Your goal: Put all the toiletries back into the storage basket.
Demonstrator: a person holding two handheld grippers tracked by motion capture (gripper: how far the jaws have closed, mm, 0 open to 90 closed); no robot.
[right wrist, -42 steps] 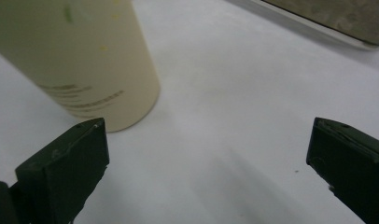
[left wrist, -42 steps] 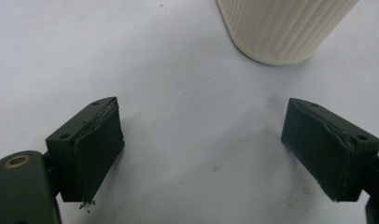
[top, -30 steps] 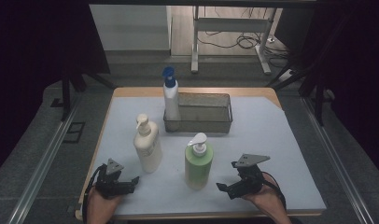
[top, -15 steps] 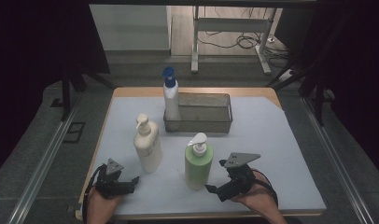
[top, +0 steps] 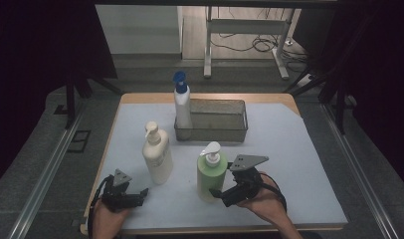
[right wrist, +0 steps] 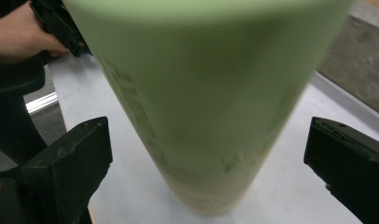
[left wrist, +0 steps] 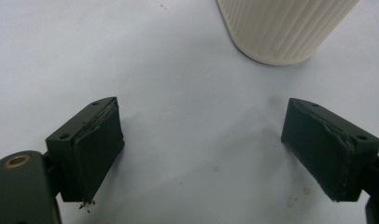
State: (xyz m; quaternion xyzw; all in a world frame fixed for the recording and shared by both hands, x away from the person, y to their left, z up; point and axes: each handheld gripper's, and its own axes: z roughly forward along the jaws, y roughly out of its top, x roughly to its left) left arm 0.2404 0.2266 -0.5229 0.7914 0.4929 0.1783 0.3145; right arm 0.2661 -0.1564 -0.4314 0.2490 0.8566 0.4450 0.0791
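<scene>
Closing in on the green bottle (top: 211, 172), the right gripper (top: 229, 192) has its jaws spread wide to either side of the bottle's lower body, not yet touching it; in the right gripper view the green bottle (right wrist: 206, 102) stands between the two black jaws with a gap on each side. It stands upright on the white sheet of the counter (top: 309, 164), in front of the basket (top: 211, 133).

The left gripper (top: 138, 195) rests low on the sheet, in front of and left of the green bottle, jaws wide open and holding nothing; in the left gripper view only the ribbed base of the cream bottle (left wrist: 285, 28) stands beyond them.

The main risk, as I judge it, is tipping. The bottle is tall with a pump head, and the jaws sit near its base; if one jaw meets it before the other, it could be shoved sideways or toppled toward the cream bottle (top: 157, 154), which stands near on its left. A smooth rounded body may also slip in the jaws if the grip is off-centre, and a lift from so low could let the top swing.

The basket is a grey mesh tray behind the green bottle. A white bottle with a blue pump (top: 181, 102) stands upright at its left end, though I cannot tell for certain whether it is inside. The rest of the basket looks empty.
</scene>
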